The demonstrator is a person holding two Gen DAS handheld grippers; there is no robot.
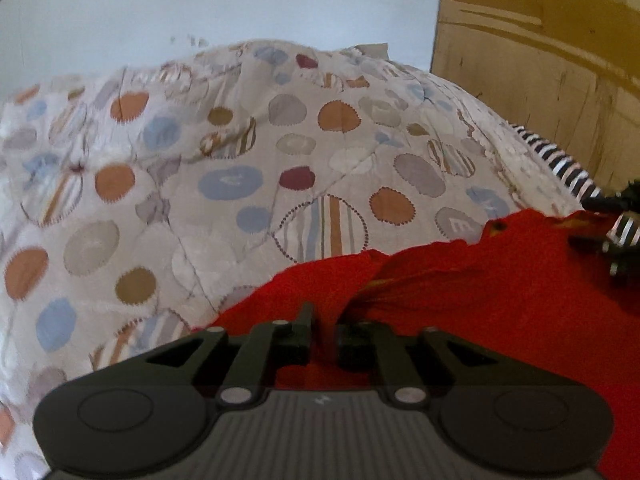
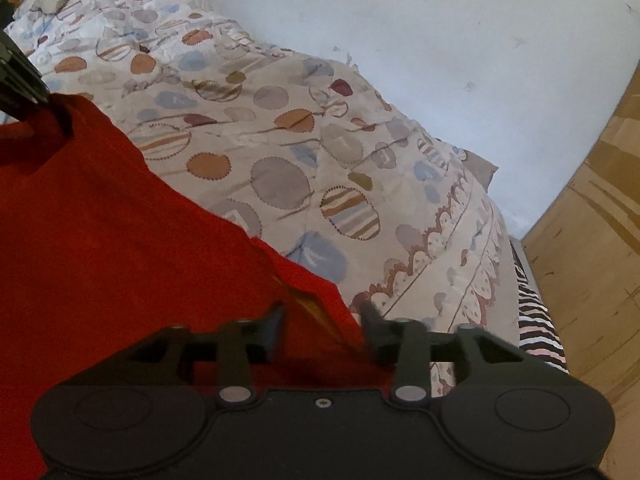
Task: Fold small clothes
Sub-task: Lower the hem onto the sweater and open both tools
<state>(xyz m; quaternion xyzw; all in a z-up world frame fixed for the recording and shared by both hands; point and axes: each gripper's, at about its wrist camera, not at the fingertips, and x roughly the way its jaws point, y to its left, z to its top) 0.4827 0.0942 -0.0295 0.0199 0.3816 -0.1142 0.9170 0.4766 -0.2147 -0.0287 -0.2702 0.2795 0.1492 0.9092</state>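
**A:** What are the jaws doing?

**B:** The left gripper [image 1: 324, 330] has its two black fingers a narrow gap apart, with a fold of the red cloth garment [image 1: 480, 300] running between them. The gap shows red, and I cannot tell whether the pads press on it. The right gripper [image 2: 322, 328] stands clearly released: its fingers are spread wide, with an edge of the same red cloth garment [image 2: 120, 240] lying loose between them, touching neither pad that I can make out.

**A:** And where is the garment?

**B:** It lies on a quilted bedspread printed with orange, blue, grey and maroon circles [image 1: 240, 160]. From the left wrist, the red cloth covers the near right part of the bedspread, bunched into creases just beyond the fingers. From the right wrist, it spreads flat over the near left part of the bedspread [image 2: 320, 140].

**A:** Anything past the bedspread?

**B:** A black-and-white striped fabric [image 2: 540, 332] runs along the bedspread's right edge. Beyond that edge stands a tan wooden panel [image 2: 592, 280]. Behind the bedspread is a pale, scuffed wall [image 1: 200, 8]. A blurred dark object [image 2: 20, 80] sits at the garment's far left corner in the right wrist view.
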